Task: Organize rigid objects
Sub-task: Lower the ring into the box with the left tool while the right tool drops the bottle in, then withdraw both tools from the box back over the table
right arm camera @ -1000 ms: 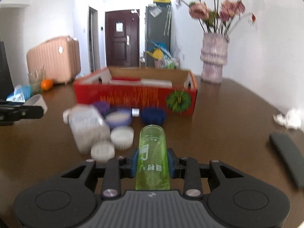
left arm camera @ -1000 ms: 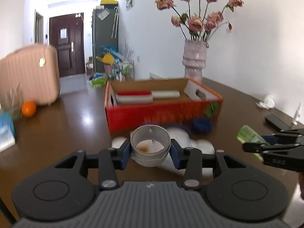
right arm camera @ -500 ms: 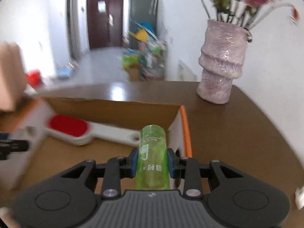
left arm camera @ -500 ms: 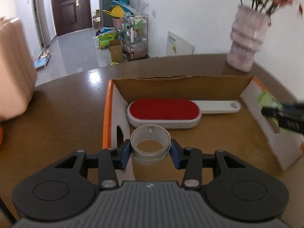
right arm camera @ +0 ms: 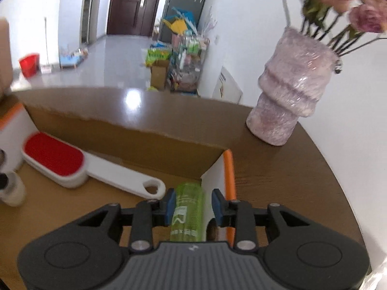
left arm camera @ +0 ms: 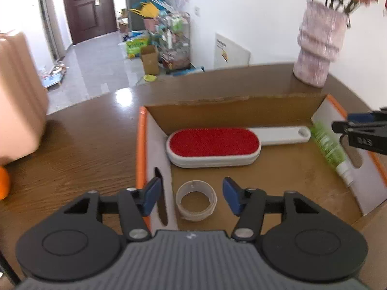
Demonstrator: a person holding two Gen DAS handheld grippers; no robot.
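Over the cardboard box (left arm camera: 154,142), the left gripper (left arm camera: 191,194) is opening, its pads clear of the clear cup (left arm camera: 196,200) standing on the box floor. A red brush (left arm camera: 212,143) lies beyond. At the box's right wall, the right gripper (right arm camera: 193,204) is opening around the green bottle (right arm camera: 187,213), pads apart from it.

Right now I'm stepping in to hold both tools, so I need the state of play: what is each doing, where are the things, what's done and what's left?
Left tool: jaws opening, the clear cup between them but clear of the pads, standing on the cardboard box floor.
Right tool: jaws opening, the green tube between them, lying along the box's right wall.
Red lint brush lies inside, near the back wall.
Done: cup and tube delivered.
Left: lift both tools out; anything outside the box is out of view.
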